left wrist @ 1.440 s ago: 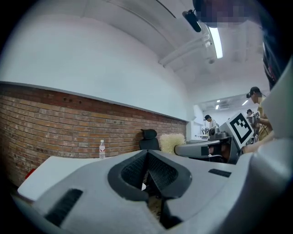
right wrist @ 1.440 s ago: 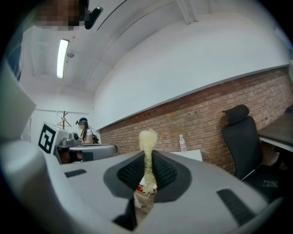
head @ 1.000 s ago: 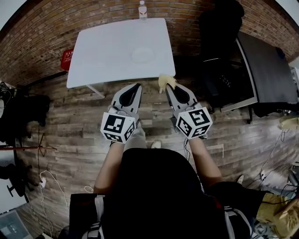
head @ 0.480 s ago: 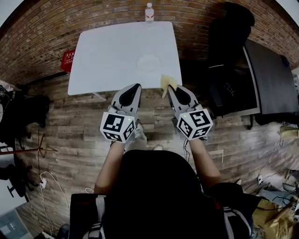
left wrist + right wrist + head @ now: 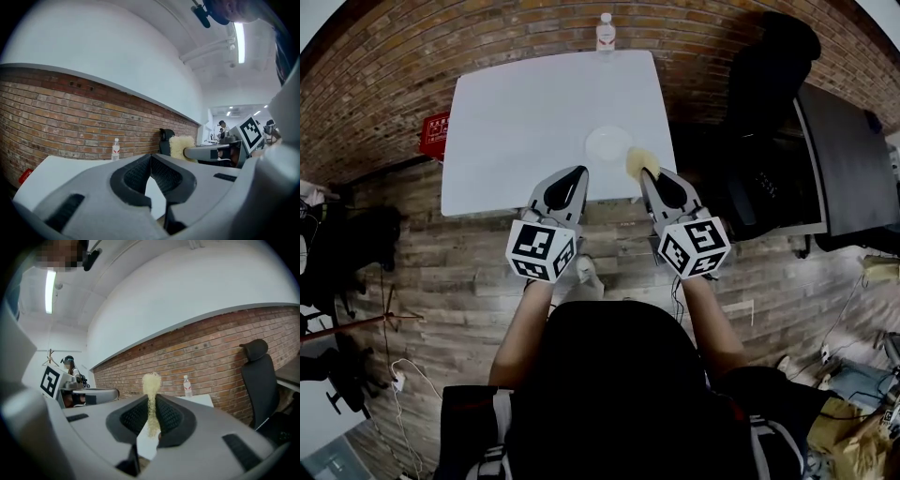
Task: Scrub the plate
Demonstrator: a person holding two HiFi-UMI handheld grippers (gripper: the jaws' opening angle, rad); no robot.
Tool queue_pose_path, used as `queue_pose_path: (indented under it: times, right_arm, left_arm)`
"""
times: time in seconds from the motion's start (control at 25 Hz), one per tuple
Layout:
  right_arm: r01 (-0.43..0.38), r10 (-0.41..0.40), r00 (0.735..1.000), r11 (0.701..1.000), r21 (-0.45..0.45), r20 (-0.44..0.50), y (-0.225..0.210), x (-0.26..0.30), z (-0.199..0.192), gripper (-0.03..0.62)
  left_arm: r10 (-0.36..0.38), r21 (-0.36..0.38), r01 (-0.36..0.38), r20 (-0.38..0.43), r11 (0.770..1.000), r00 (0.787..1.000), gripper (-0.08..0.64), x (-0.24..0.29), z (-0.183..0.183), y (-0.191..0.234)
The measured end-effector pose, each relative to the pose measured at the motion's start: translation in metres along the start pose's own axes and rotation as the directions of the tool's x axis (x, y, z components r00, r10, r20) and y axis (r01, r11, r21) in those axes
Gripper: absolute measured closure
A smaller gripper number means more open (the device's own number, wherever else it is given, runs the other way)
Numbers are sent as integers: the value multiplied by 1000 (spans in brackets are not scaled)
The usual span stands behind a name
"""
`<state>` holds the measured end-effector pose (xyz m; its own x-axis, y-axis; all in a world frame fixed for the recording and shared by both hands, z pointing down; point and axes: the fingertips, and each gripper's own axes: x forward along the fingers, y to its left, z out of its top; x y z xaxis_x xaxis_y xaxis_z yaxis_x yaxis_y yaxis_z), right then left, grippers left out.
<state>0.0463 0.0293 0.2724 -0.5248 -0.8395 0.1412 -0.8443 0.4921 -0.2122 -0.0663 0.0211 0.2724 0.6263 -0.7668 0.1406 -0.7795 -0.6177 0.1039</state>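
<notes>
Plate [image 5: 608, 145], round, white and shallow, shows only in the head view, lying near the table's [image 5: 516, 112] near edge toward the right corner; neither gripper view makes it out. Right gripper [image 5: 152, 405], held forward over that edge, is clamped on a thin, fuzzy yellow sponge [image 5: 151, 380] that stands upright between its ribbed jaws, just beside the plate. Left gripper [image 5: 151, 161] reaches alongside with its jaws closed together on nothing, and a clear bottle [image 5: 605, 31] stands at the far edge.
</notes>
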Motion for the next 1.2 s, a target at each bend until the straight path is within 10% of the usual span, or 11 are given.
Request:
queue_pose_path:
  times: [1.2]
  right_arm:
    - [114, -108, 990, 991, 66, -85, -37, 80, -29, 551]
  left_arm:
    - [-103, -158, 84, -118, 984, 988, 540, 68, -59, 84]
